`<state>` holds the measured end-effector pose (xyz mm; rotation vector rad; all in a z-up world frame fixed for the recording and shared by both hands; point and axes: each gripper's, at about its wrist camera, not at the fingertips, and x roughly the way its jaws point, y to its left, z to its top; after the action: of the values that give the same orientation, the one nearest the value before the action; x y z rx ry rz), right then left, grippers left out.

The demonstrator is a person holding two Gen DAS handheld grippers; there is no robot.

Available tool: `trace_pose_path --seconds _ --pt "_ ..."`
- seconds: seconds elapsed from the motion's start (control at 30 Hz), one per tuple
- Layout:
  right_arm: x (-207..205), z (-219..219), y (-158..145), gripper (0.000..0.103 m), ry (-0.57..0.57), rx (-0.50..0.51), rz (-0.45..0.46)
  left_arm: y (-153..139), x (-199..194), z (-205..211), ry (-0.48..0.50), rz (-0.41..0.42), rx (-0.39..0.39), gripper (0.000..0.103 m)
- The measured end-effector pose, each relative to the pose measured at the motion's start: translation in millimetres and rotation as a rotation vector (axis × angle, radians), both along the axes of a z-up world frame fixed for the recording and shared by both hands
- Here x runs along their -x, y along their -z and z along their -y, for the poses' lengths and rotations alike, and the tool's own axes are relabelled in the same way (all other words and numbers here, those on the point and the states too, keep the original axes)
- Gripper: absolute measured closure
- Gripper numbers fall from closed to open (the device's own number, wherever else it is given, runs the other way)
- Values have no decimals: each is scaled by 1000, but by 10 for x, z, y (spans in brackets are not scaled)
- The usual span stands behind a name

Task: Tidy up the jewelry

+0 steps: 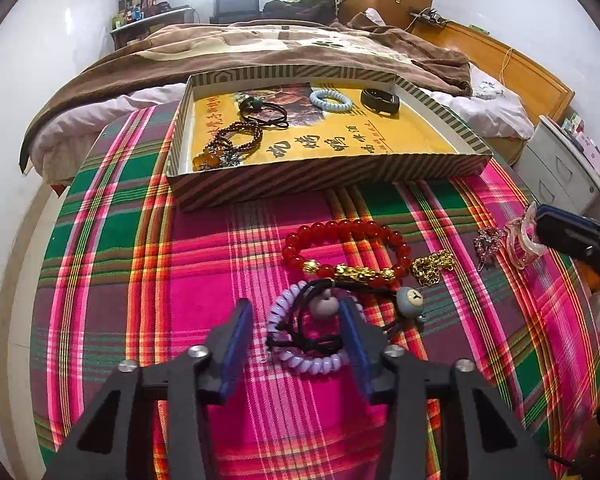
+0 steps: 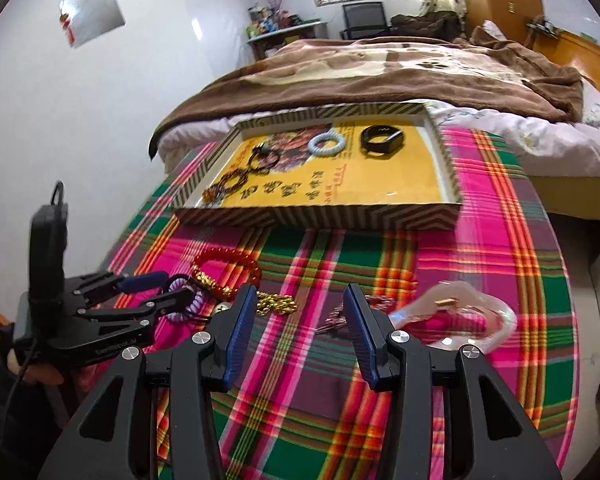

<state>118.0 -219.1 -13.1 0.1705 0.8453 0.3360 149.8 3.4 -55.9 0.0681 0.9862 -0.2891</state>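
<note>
Pick step: left gripper [image 1: 296, 320] wide open, straddling lilac coil tie [image 1: 300, 344] on near cloth; next close, carry to far tray [image 1: 324, 184]. Right gripper [image 2: 300, 312] open, empty, beside clear clip [image 2: 472, 316].

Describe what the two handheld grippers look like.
Both the left gripper and right gripper have black angular linkage frames, silver round screws and ribbed blue pads on the fingers. The left one's black upright handle carries a black cable and small white lettering.
</note>
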Motion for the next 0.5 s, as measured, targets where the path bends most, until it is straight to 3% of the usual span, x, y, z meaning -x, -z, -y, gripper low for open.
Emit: trace_pose_path --seconds 0.2,0.23,0.27,0.5 --pt "113 309 -46 57 84 -36 9 -39 23 55 17 29 -36 84" --pt "126 354 -53 57 98 -42 8 -61 36 58 18 38 -39 95" --pt "137 401 -60 57 111 -49 10 -79 47 58 18 46 -41 98" --pt "186 565 -85 57 161 -64 24 -220 144 8 9 85 13 98"
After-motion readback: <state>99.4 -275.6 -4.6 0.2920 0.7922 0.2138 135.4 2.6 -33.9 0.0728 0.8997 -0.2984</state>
